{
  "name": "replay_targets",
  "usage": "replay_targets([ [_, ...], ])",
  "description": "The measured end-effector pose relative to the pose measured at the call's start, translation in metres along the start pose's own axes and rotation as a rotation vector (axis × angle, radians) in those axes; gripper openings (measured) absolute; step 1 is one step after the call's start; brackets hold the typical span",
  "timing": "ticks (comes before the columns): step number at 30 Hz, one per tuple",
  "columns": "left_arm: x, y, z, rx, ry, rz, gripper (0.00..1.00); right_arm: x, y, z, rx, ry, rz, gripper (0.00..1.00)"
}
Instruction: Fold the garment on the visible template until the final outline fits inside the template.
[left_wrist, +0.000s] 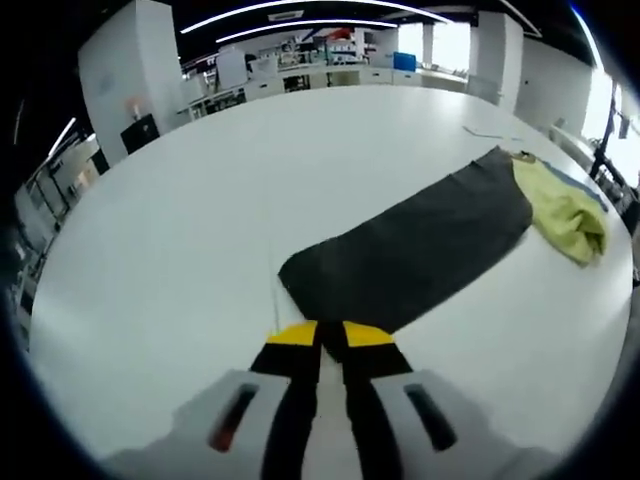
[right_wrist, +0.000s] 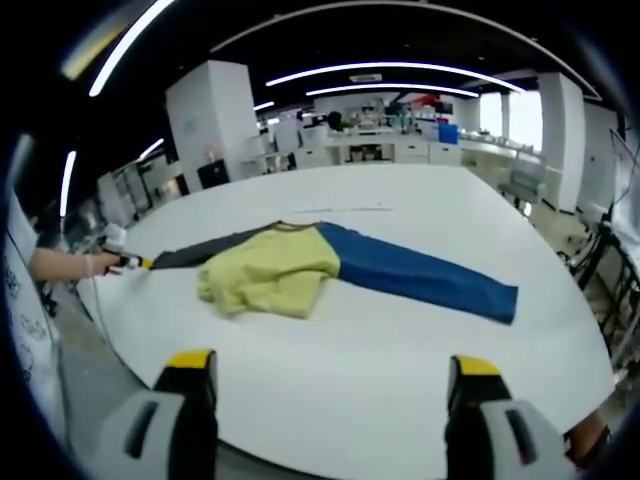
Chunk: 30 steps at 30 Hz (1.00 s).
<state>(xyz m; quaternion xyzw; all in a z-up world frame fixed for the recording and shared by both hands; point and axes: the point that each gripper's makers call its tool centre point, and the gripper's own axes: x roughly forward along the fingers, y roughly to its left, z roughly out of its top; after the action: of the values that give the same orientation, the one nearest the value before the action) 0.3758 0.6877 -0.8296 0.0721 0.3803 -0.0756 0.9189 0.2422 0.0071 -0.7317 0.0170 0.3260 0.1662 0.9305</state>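
Observation:
The garment lies on the white table (right_wrist: 400, 340): a crumpled yellow-green body (right_wrist: 268, 275), a dark grey sleeve (left_wrist: 420, 250) stretched one way and a blue sleeve (right_wrist: 430, 280) stretched the other. My left gripper (left_wrist: 332, 336) is shut on the end of the grey sleeve, its yellow-tipped jaws almost together; in the right gripper view it shows far left (right_wrist: 125, 262) with a hand behind it. My right gripper (right_wrist: 333, 365) hovers open, jaws wide apart, short of the yellow body and holding nothing. In the left gripper view the yellow body (left_wrist: 565, 210) sits at the sleeve's far end.
The big white table (left_wrist: 200, 220) stretches bare around the garment. A thin line (right_wrist: 350, 209) is marked on it beyond the collar. Benches and shelves (left_wrist: 330, 60) stand along the far wall. The table's edge runs near my right gripper.

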Motion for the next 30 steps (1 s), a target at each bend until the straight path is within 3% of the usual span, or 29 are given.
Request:
replay_targets([
  [7,-0.011,-0.006,0.007,0.017,-0.046,-0.007,0.29,0.003,0.002,0.001,-0.004,-0.009,0.014,0.97],
  [11,-0.014,-0.016,0.012,0.016,-0.078,-0.029,0.51,0.005,-0.001,0.002,-0.007,-0.013,0.020,0.97],
  [20,-0.026,-0.061,0.040,-0.038,-0.184,-0.175,0.90,0.004,-0.012,0.005,-0.009,-0.025,0.030,0.98],
  [22,-0.033,-0.079,0.046,-0.044,-0.200,-0.209,0.98,0.005,-0.012,0.004,-0.009,-0.025,0.036,0.99],
  [30,-0.042,-0.114,0.049,0.023,-0.178,-0.267,0.99,0.011,-0.017,0.004,-0.022,-0.021,0.078,0.98],
])
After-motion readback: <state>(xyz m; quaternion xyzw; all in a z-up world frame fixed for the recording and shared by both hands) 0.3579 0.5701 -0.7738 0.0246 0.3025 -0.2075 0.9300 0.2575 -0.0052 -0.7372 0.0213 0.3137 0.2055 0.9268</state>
